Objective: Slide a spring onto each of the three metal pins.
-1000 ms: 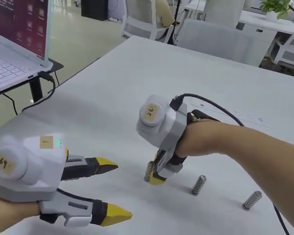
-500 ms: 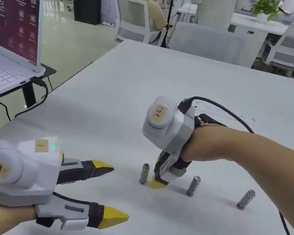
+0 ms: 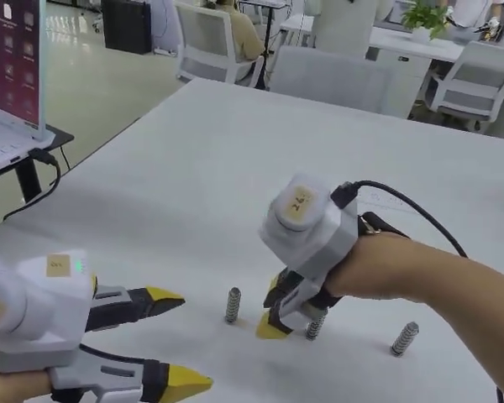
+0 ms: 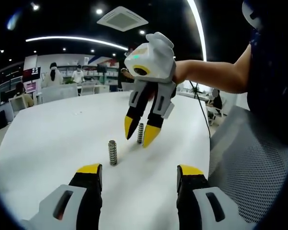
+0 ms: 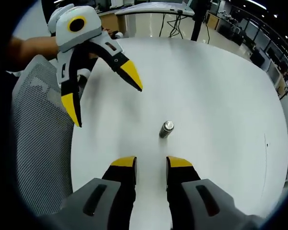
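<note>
Three springs stand upright in a row on the white table (image 3: 235, 151): a left spring (image 3: 233, 305), a middle spring (image 3: 315, 326) and a right spring (image 3: 403, 337). My right gripper (image 3: 273, 312) points down between the left and middle springs, its jaws slightly apart with nothing in them. In the right gripper view, the right gripper (image 5: 151, 162) has the left spring (image 5: 166, 129) just ahead, a metal tip showing at its top. My left gripper (image 3: 176, 340) hovers wide open at the near left. In the left gripper view, the left gripper (image 4: 140, 170) faces the left spring (image 4: 112, 152) and the middle spring (image 4: 140, 133).
A laptop (image 3: 8, 75) sits on a stand off the table's left side. Office chairs (image 3: 210, 38) and desks stand beyond the far edge. A black cable (image 3: 412, 210) trails from the right gripper across the table. A mesh chair back (image 4: 249, 163) is close to me.
The right gripper has drawn away from the left spring toward the middle one, leaving the left spring standing alone. My head view has shifted, and the left gripper has barely moved.
</note>
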### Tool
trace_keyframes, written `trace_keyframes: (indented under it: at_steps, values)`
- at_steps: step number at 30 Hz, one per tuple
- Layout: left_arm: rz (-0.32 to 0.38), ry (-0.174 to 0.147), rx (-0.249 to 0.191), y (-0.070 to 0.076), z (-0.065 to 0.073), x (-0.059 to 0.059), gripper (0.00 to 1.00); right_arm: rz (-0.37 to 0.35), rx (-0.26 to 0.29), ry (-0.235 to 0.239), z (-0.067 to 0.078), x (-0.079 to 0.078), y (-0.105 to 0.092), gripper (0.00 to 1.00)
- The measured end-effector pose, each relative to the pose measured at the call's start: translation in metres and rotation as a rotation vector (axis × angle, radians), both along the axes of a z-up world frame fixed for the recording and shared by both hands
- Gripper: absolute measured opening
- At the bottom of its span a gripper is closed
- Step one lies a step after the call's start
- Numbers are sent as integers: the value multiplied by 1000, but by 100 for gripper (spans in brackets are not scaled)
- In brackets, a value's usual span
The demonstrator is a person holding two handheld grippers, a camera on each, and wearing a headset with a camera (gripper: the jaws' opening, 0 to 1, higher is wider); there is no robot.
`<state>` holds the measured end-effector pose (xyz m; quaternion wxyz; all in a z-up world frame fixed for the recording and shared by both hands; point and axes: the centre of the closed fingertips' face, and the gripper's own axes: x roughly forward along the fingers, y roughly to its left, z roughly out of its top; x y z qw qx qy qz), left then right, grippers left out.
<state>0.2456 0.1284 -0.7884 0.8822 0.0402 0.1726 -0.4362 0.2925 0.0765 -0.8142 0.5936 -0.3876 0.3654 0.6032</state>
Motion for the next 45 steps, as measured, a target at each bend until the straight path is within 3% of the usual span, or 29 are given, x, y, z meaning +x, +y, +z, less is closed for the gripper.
trace_keyframes:
  at_steps: [13, 28, 34, 45]
  values:
    - [-8, 4, -1, -6, 0, 1, 59, -36, 102, 16, 11, -26, -15, 25]
    - [-4, 8, 4, -8, 0, -4, 59, -109, 166, 15, 14, -44, -48, 29]
    - [-4, 8, 4, -9, 1, -5, 59, -157, 195, 13, 16, -46, -66, 31]
    - [-4, 10, 0, -13, 4, -5, 60, -272, 303, -5, 28, -43, -97, 33]
